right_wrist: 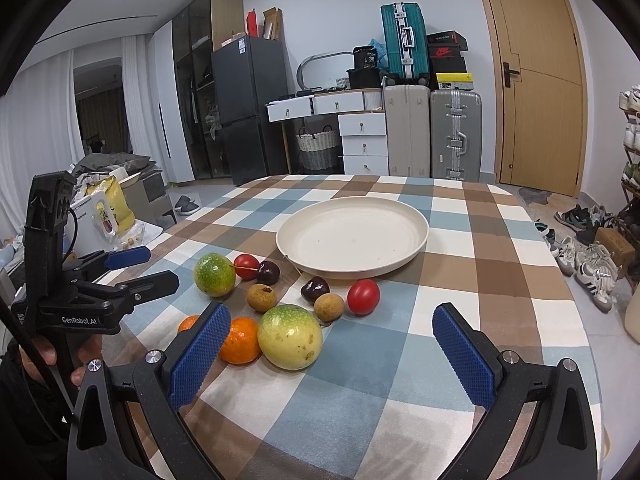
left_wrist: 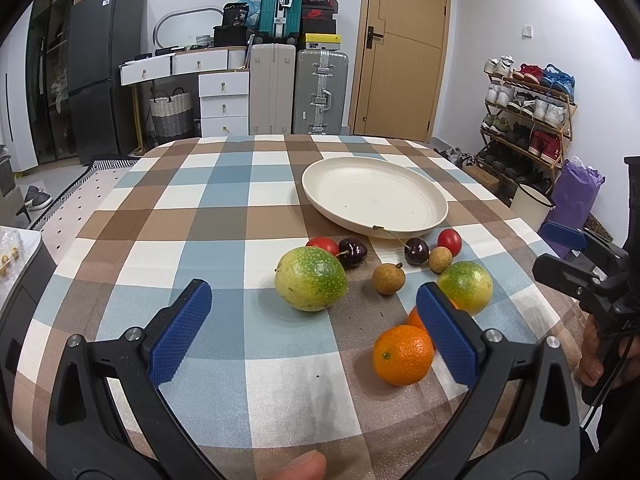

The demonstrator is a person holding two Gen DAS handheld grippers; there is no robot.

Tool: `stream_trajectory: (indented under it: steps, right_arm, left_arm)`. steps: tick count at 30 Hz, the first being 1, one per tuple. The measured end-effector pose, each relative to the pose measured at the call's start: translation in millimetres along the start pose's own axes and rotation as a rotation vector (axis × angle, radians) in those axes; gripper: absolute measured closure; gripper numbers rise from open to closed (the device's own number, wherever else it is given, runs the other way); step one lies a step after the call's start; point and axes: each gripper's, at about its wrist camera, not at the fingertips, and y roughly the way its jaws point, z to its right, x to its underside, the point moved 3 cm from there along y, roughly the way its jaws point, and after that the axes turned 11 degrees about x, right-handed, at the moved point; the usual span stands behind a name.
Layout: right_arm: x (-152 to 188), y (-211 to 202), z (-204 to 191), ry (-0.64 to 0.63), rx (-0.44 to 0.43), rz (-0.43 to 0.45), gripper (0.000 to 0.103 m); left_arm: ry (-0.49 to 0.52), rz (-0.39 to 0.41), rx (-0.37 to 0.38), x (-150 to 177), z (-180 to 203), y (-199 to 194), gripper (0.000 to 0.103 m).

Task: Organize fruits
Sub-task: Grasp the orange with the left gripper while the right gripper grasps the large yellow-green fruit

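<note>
Your left gripper's (left_wrist: 314,306) right finger pad (left_wrist: 448,336) covered most of the second orange (left_wrist: 416,319) in the left wrist view. In the right wrist view, your right gripper's (right_wrist: 332,354) left pad (right_wrist: 200,354) hid part of the same orange (right_wrist: 189,323). The cherry stem (left_wrist: 386,232) lay over the plate rim (left_wrist: 376,234); contact was too fine to judge. Your right gripper (left_wrist: 568,254) was cut by the frame edge, so its opening was unclear there. Box labels were unreadable.
</note>
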Motion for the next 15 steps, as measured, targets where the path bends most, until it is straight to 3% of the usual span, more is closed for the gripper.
stream_trajectory:
  steps: [7,15]
  right_arm:
    - [0.5,9.1,1.7,0.007,0.001,-0.069,0.0]
    - [-4.2,19.4,-3.4,-0.034,0.03,-0.14,0.0]
  left_arm:
    - [-0.015,-0.024,0.013,3.7,-2.2,3.4,0.001]
    - [0.026,-0.111,0.02,6.7,4.2,13.7,0.001]
